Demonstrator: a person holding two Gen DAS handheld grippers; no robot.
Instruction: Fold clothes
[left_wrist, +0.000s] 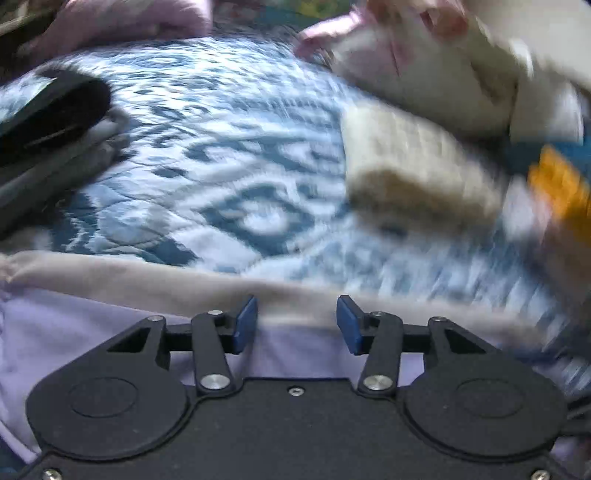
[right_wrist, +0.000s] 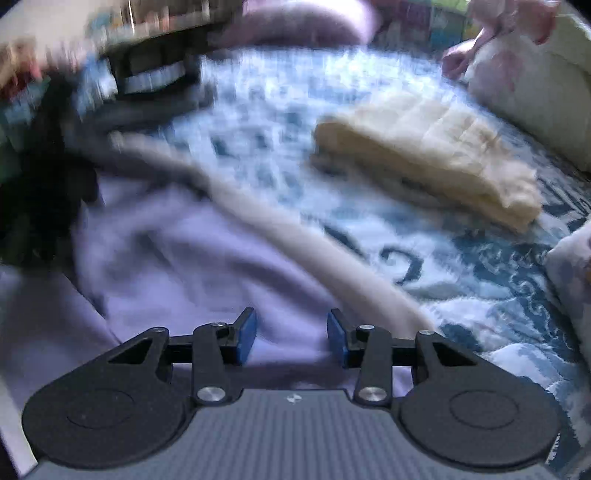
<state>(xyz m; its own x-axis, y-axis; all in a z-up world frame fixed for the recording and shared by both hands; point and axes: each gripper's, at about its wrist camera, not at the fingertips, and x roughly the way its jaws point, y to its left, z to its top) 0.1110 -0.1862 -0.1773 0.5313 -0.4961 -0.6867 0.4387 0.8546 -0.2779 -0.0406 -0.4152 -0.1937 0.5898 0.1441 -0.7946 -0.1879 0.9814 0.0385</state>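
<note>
Jaws of both grippers gape over soft lilac garment (right_wrist: 177, 258) with beige band (left_wrist: 147, 280) on quilted bedspread (left_wrist: 221, 155).

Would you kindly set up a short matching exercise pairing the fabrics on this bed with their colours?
Things:
1. garment under both grippers
2. folded stack
3. bedspread
4. band along the garment's edge

Colours:
A. blue and white pattern
B. lavender
C. beige
D. cream

Pairs: 1-B, 2-D, 3-A, 4-C
</note>
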